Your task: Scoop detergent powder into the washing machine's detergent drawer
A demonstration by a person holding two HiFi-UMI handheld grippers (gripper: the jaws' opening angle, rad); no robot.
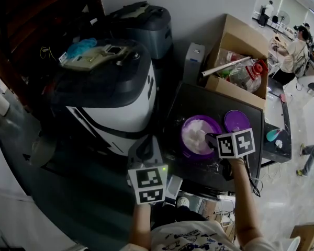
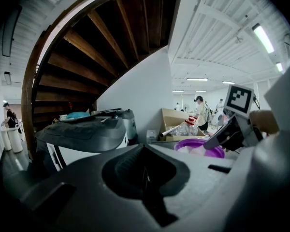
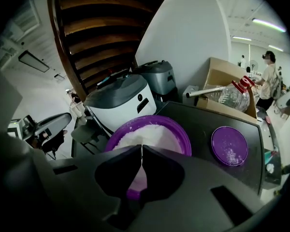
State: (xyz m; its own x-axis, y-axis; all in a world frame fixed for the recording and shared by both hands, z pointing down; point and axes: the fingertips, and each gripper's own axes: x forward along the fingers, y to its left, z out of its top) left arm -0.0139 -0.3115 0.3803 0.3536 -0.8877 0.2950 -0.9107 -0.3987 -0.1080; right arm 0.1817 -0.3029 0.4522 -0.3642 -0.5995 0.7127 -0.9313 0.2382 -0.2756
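Over the tabletop's (image 1: 199,97) left half, my right gripper (image 1: 212,139) hangs above the purple bowl (image 1: 183,140) of detergent powder (image 1: 194,130), jaws pressed together; can't tell if a scoop is pinched. Left gripper (image 1: 145,151) is closed and empty, beside the washing machine (image 1: 115,88). Scooping step, I judge; next needs a dip, then a level carry left.

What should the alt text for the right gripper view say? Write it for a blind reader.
The right gripper, jaws shut, points at a purple bowl of white powder on a dark table. A purple lid lies to its right; a washing machine stands behind.
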